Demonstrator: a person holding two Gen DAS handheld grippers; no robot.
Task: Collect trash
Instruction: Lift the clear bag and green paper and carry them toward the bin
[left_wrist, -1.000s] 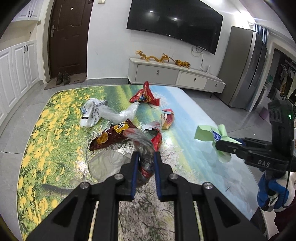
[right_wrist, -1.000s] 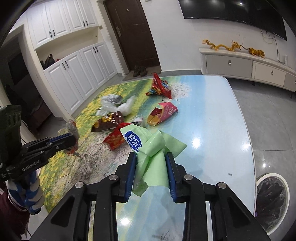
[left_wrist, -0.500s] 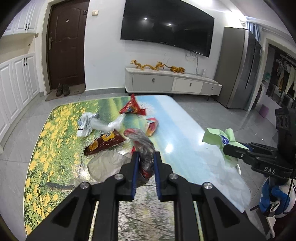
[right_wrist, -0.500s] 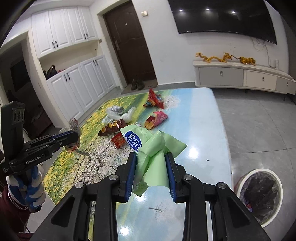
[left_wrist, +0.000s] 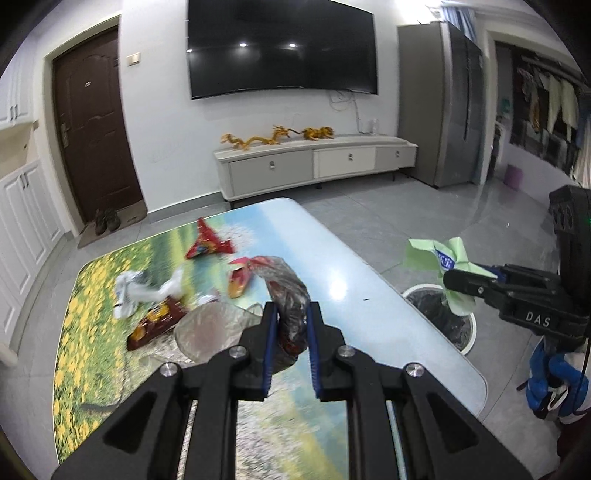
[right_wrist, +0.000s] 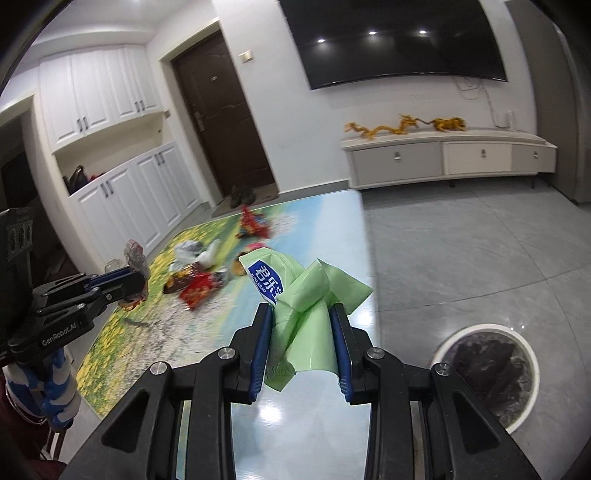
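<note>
My left gripper (left_wrist: 290, 317) is shut on a crumpled clear plastic wrapper (left_wrist: 286, 295) with red print, held above the table (left_wrist: 332, 266). It also shows in the right wrist view (right_wrist: 135, 266). My right gripper (right_wrist: 301, 321) is shut on a light green wrapper (right_wrist: 295, 291) with a blue label, held near the table's right edge; it also shows in the left wrist view (left_wrist: 448, 262). Red snack bags (left_wrist: 207, 243), a brown bag (left_wrist: 155, 321) and white plastic (left_wrist: 140, 291) lie on the table. A white trash bin (right_wrist: 487, 369) with a dark liner stands on the floor at the right.
The table has a flower-field print and a glossy right edge (right_wrist: 371, 280). A white TV cabinet (left_wrist: 314, 166) and a TV stand at the back wall. White cupboards (right_wrist: 122, 192) and a dark door (right_wrist: 221, 122) are at the left. Grey floor surrounds the bin.
Both grippers have lifted and pulled back from the table with their wrappers. The trash bin has come into fuller view below the right gripper.
</note>
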